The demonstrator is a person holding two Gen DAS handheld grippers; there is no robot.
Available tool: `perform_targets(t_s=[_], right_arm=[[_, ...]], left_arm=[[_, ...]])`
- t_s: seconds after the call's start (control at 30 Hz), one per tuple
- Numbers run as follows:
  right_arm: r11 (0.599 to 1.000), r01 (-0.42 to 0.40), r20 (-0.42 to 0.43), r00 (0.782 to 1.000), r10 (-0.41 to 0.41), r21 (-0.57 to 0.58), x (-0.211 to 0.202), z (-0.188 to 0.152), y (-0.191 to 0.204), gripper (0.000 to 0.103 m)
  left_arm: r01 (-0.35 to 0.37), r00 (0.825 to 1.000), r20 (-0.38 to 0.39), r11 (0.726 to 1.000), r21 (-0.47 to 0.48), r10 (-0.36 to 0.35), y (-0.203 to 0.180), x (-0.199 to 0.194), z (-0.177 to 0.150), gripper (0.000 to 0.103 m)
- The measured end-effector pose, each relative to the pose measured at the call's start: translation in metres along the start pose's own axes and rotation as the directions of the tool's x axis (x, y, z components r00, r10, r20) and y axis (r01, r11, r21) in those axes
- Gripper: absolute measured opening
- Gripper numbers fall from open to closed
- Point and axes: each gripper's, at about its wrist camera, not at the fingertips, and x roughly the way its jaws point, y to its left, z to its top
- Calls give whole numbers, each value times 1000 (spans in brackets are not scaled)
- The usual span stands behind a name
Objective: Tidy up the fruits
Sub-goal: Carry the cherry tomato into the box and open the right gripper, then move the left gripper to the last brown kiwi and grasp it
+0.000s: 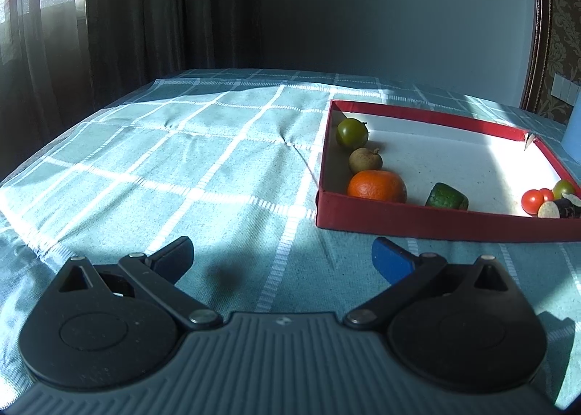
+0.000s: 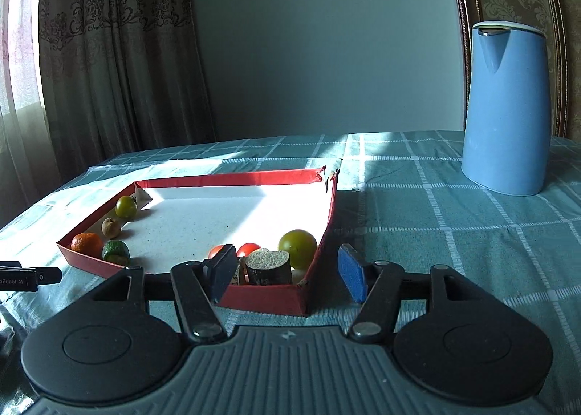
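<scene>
Red shallow box (image 2: 328,211), white-floored, is lying on the table (image 2: 454,244), which is wearing a teal checked cloth; one far corner of the box is torn and standing open.

Contents, left side of the box as seen from the left wrist view, are sitting in a row along the wall: a green round fruit (image 1: 351,132) farthest back, a small brown fruit (image 1: 365,160) just in front of it, an orange (image 1: 376,186) at the near corner. A green cut piece (image 1: 449,196) is resting a little apart from the orange, against the near wall.

Contents, right near corner, are clustering together: two red tomatoes (image 2: 248,250), a larger green round fruit (image 2: 297,248) against the side wall, and a dark-skinned cut piece (image 2: 268,266) with a pale speckled face, standing just in front of them.

Right gripper (image 2: 287,275) is hovering at that near corner with its jaws standing partly apart and gripping nothing; one finger is sitting over the box, the blue-padded finger (image 2: 351,274) outside the wall, so the corner and the dark cut piece are showing in the gap.

Left gripper (image 1: 282,258) is hanging over bare cloth beside the box, jaws wide apart and holding nothing.

Blue jug (image 2: 506,109) is standing on the table, well apart from the box. Curtains (image 2: 120,62) are hanging behind the table.
</scene>
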Motion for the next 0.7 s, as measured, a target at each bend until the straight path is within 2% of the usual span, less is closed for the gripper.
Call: perform_targets(t_s=[0.07, 0.27, 0.43, 0.7], right_arm=[[1000, -6, -27, 1000, 6, 12, 1, -8, -1, 73], [1000, -6, -70, 998, 6, 6, 6, -13, 1, 78], [999, -16, -82, 996, 19, 37, 8, -14, -4, 78], [999, -19, -79, 997, 22, 35, 8, -14, -3, 78]], left_arm=[[5, 1000, 11, 1000, 10, -5, -3, -5, -1, 103], [72, 997, 14, 996, 46, -73, -30, -24, -8, 103], [122, 992, 4, 987, 109, -123, -60, -33, -14, 103], [103, 995, -31, 979, 174, -99, -86, -31, -21, 103]])
